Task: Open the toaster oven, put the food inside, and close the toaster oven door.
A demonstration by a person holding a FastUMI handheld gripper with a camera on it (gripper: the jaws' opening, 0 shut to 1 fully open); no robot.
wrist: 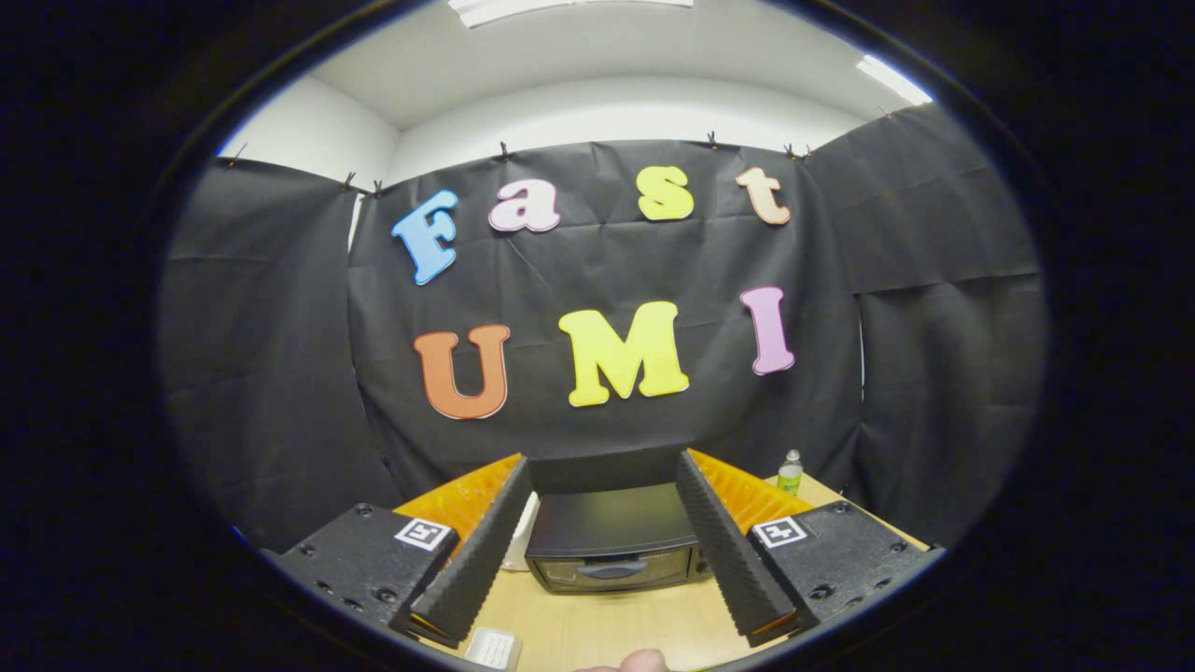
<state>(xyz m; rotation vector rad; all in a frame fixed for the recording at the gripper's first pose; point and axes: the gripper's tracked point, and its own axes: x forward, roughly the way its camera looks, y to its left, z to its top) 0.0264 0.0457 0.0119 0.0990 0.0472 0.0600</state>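
Nearest, at the bottom between the fingers, a fingertip point(635, 661) of a person pokes into view above the worktop point(616, 625), and a small pale ridged object point(493, 647) lies just beside the left finger's tip; what it is cannot be told. The gripper point(605, 625) is spread wide and grasps nothing, its two fingers framing the scene ahead with bare wood between them.

Beyond the fingers, framed between them, stands the toaster oven point(611, 549), dark, with its glass door shut and a handle across the front. A white thing point(521, 546) peeks out just beside its left flank, mostly hidden behind the left finger. No food can be picked out with certainty.

The gripper sits well apart from the oven and high, so the handle reads small and low. The likely fault, in my judgement, is a misaligned approach: the fingers could strike the oven's top or glass rather than catch the handle, or a pull on a light oven could drag it across the worktop.

Farther off to the right, near the booth wall, a small bottle point(790, 471) stands at the worktop's edge; a wide swing could topple it.
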